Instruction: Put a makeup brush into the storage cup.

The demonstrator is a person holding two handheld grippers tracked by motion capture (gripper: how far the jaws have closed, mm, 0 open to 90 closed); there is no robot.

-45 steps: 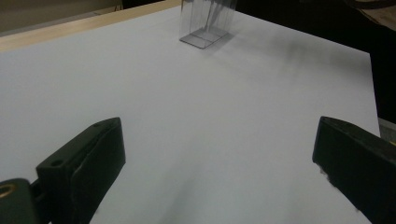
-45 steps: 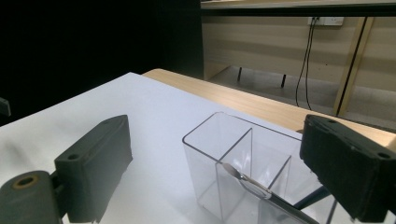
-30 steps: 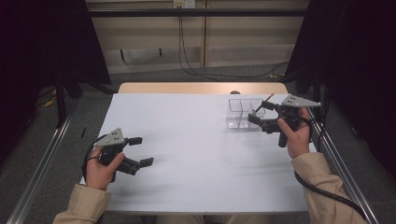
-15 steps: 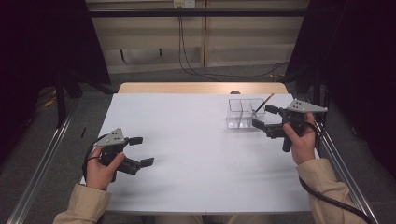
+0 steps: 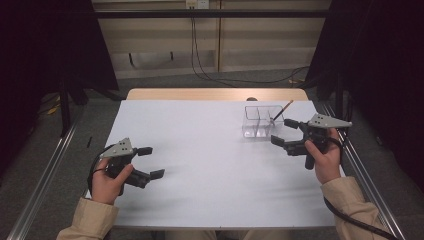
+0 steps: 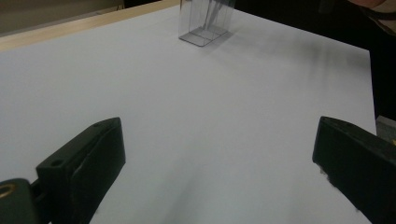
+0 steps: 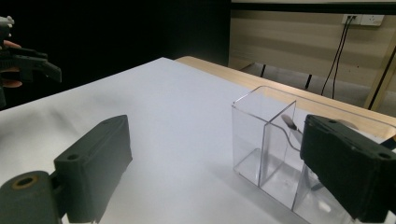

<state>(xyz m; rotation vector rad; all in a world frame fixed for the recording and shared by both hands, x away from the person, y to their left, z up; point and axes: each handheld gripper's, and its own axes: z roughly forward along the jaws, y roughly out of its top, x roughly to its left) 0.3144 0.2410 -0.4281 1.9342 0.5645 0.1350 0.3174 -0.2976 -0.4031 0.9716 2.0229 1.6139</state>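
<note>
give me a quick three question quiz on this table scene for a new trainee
1. True or false: the right gripper is shut on the pencil.
2. Which section of the clear organizer holds the pencil? A) the one at the left in the high view B) the one nearest the right gripper C) none of them
3. Fill in: the fingers of the left gripper stand ____ over the white table.

Key:
1. False. It is open beside the organizer, holding nothing.
2. B. The pencil leans there, its upper end sticking out over the rim.
3. Open, with nothing between them.
</note>
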